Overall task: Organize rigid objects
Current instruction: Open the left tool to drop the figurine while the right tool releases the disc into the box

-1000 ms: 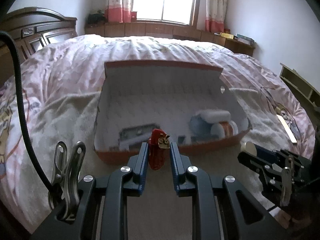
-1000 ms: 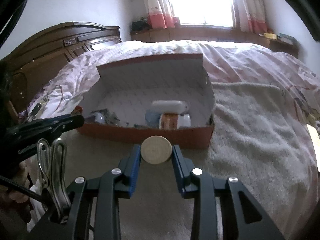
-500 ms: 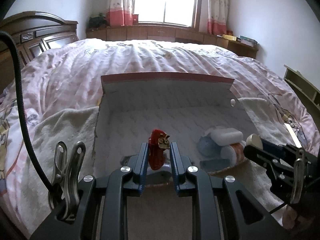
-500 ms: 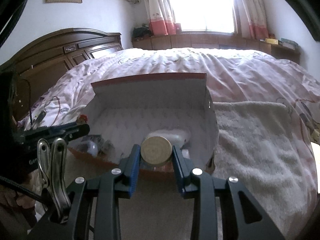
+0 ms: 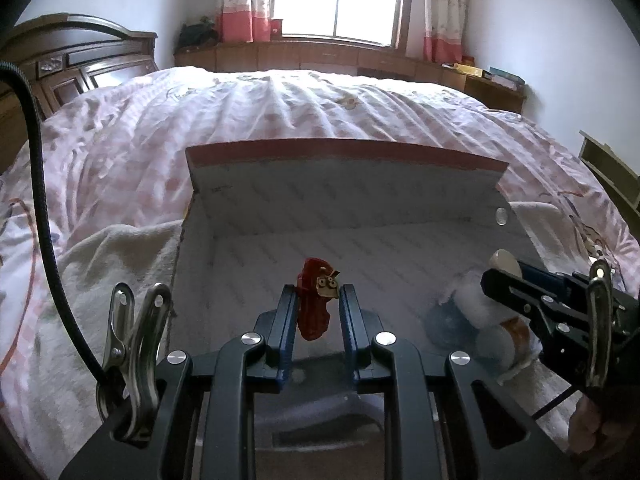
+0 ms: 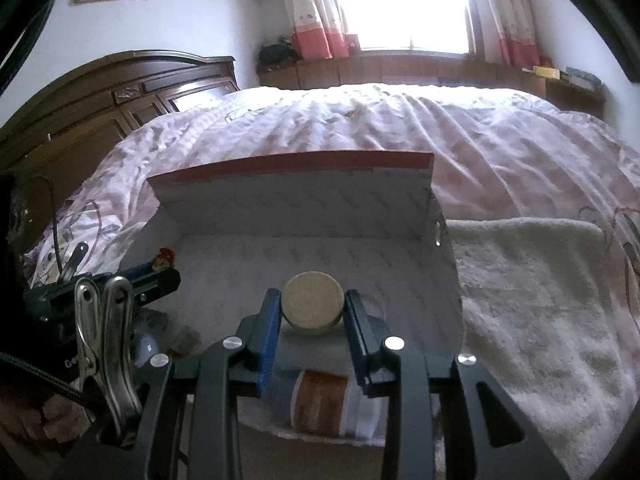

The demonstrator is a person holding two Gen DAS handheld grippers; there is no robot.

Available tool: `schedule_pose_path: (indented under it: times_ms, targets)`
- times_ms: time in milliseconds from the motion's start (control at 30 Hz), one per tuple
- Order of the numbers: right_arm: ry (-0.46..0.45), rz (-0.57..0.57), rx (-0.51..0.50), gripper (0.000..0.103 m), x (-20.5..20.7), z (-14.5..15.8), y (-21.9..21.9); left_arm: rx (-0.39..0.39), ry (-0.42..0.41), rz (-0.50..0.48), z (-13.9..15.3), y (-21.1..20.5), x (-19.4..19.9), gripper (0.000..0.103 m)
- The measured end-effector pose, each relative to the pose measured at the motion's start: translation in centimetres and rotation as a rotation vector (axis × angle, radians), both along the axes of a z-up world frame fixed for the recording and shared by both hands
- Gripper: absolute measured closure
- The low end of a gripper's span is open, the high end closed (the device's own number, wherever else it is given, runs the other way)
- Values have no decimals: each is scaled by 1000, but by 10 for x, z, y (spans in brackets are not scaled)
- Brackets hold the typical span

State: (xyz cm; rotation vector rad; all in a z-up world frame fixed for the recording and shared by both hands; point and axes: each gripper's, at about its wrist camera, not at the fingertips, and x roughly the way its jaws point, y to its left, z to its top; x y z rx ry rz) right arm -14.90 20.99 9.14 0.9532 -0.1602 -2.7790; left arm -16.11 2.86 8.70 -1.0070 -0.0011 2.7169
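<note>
An open cardboard box (image 5: 344, 152) with white inside walls and a red rim lies on the bed; it also shows in the right wrist view (image 6: 288, 168). My left gripper (image 5: 317, 300) is shut on a small red bird figure (image 5: 314, 304) and holds it over the box's left half. My right gripper (image 6: 312, 308) is shut on a round wooden-capped jar (image 6: 313, 302) over the box's right half. The right gripper shows in the left wrist view (image 5: 516, 280); the left gripper shows in the right wrist view (image 6: 160, 268).
Inside the box lie a brown-labelled white bottle (image 6: 324, 404), a blue round item (image 5: 448, 324) and a white piece (image 5: 476, 304). A cream towel (image 6: 540, 304) lies under and right of the box. A wooden headboard (image 6: 100, 100) stands to the left.
Both grippers have moved forward from in front of the box to above its inside, each still holding its object.
</note>
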Motion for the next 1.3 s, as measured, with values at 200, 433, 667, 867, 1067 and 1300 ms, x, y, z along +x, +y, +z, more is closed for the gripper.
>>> schedule_pose_path:
  times_ms: [200,433,667,867,1067,1300]
  targets:
    - [-7,-7,6,70,-10,-5,-3,-8,-6,1,-7,2,-6,81]
    - [-4,-6,-7,56,-9,-5,-4,-4,-30,26,-8,1,-9,71]
    - [22,-10,-9,42,-3,2,-6,-1,-27,46,-4,-3,-5,70]
    - [26,-5,-11,39,5,8,-9,4,-23,46,2,-4,3,70]
    - [23,-4,-27,38,20,10,-12,10,-23,55,7,-8,18,70]
    - [18,-9,-26,37,42,13,-14,13,-25,66,13,-11,38,70]
